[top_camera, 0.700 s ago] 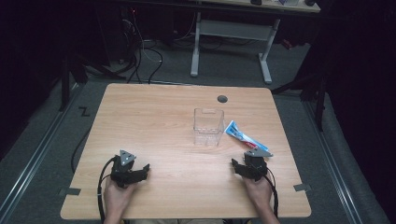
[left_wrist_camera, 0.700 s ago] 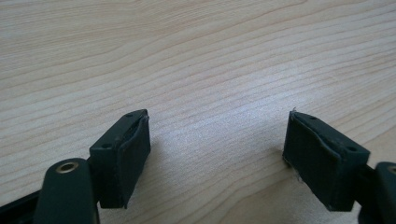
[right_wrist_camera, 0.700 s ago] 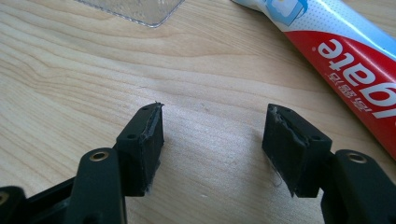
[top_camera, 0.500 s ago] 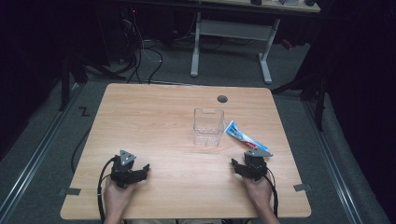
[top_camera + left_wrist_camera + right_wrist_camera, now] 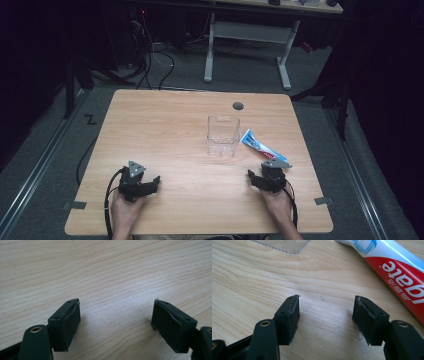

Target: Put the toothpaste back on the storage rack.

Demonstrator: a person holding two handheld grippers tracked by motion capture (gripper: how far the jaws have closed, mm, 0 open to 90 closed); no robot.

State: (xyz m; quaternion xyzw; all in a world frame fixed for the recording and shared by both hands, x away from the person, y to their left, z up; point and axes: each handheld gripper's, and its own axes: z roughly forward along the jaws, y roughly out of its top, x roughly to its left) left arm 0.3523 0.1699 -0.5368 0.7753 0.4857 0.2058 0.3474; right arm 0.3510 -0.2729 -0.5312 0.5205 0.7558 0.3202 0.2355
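Observation:
A clear plastic box (image 5: 222, 136) stands upright right of the table's middle. A red, white and blue toothpaste tube (image 5: 260, 146) lies flat beside it on the right. My right gripper (image 5: 263, 179) rests low on the wood just in front of the tube, held by a hand. In the right gripper view its jaws (image 5: 325, 317) stand open over bare wood, with the tube (image 5: 397, 267) ahead on the right and the box's corner (image 5: 287, 245) at the top. My left gripper (image 5: 144, 185) sits near the front left, open (image 5: 116, 322) over bare wood.
The wooden table (image 5: 165, 125) has a round cable hole (image 5: 238, 106) near its far edge. A white desk frame (image 5: 247, 35) and cables (image 5: 155, 60) stand on the dark floor beyond the table.

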